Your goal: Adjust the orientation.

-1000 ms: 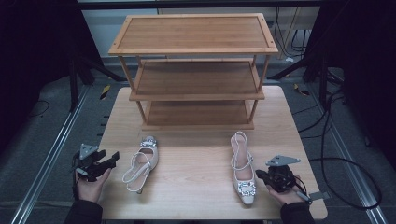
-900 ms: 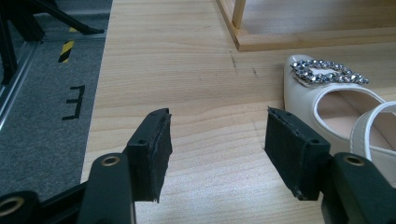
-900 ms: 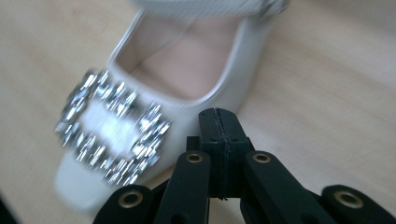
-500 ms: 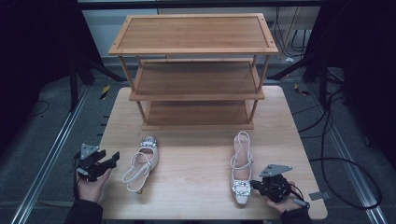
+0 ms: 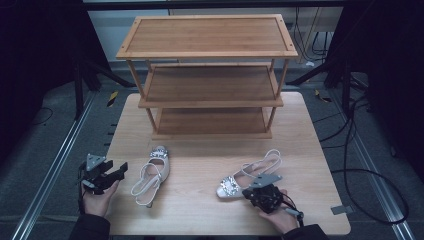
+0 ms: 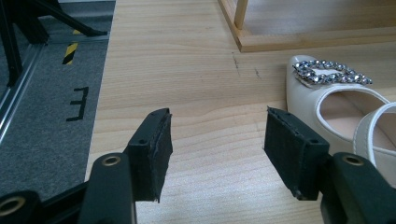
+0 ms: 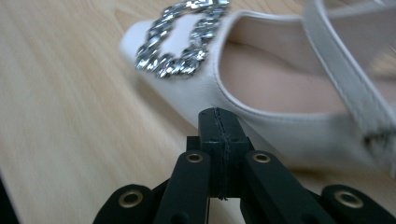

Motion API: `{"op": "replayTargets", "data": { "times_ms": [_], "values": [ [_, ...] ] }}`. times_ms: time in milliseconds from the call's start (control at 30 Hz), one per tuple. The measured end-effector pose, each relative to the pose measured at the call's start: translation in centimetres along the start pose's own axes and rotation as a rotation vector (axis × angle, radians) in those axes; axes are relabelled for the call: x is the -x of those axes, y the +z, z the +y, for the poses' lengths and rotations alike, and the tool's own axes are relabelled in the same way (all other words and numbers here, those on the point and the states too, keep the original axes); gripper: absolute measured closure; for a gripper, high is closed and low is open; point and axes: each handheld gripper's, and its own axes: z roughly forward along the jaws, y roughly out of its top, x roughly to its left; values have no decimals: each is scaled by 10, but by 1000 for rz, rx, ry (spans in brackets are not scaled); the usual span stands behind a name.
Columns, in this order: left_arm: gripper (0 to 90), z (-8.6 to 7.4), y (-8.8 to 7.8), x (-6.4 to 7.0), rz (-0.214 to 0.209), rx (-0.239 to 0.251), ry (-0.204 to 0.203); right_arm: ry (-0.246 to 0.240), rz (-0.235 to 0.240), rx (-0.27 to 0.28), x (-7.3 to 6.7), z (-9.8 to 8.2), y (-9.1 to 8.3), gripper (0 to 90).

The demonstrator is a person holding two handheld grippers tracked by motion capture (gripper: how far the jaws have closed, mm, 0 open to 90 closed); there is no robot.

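Right gripper (image 7: 218, 122) clenched, empty, tips pressed against side of right shoe (image 5: 248, 176), which lies angled on surface (image 5: 200, 210) front-right. Left gripper (image 6: 217, 149) released, hovering just beside left shoe (image 5: 151, 176), front-left. Shelf rack (image 5: 210, 75) behind.

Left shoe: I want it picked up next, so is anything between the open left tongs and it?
Nothing visible: only bare table lies between the open left tongs and the left shoe beside them.
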Motion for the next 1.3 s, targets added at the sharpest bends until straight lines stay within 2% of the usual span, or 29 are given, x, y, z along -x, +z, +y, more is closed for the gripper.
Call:
{"op": "replayTargets", "data": {
  "times_ms": [100,333,433,467,500,600,667,767,867,967,1100,1167,1267,1300],
  "values": [
    [407,0,0,0,0,-3,0,14,-4,13,-9,12,13,900],
    [408,0,0,-2,2,1,-1,32,-104,22,-26,33,35,900],
    [407,-1,0,-3,3,-1,-2,52,-96,27,-26,33,35,900],
    [407,-1,0,-3,3,-1,-1,46,-102,28,-27,33,34,900],
    [407,-1,0,-3,3,0,-1,42,-87,35,-28,34,32,899],
    [406,-1,1,-3,5,0,-1,33,-44,108,-27,37,19,798],
    [406,-1,1,-3,6,-1,-1,31,-40,184,-22,39,5,709],
    [406,-1,1,-3,6,-2,-2,60,-70,292,-8,41,-18,608],
    [406,-1,1,-4,5,-1,-2,98,-129,346,11,40,-41,563],
    [406,-1,1,-4,3,-2,-1,133,-198,382,29,33,-62,588],
    [407,-1,2,-4,2,-3,0,179,-308,374,55,10,-82,707],
    [408,-1,2,-3,2,-6,1,203,-335,343,64,-5,-86,771],
    [410,-1,2,-3,1,-9,5,211,-332,272,74,-22,-81,851],
    [410,-1,2,-2,0,-9,3,199,-328,243,76,-25,-77,872]
  ]
}}
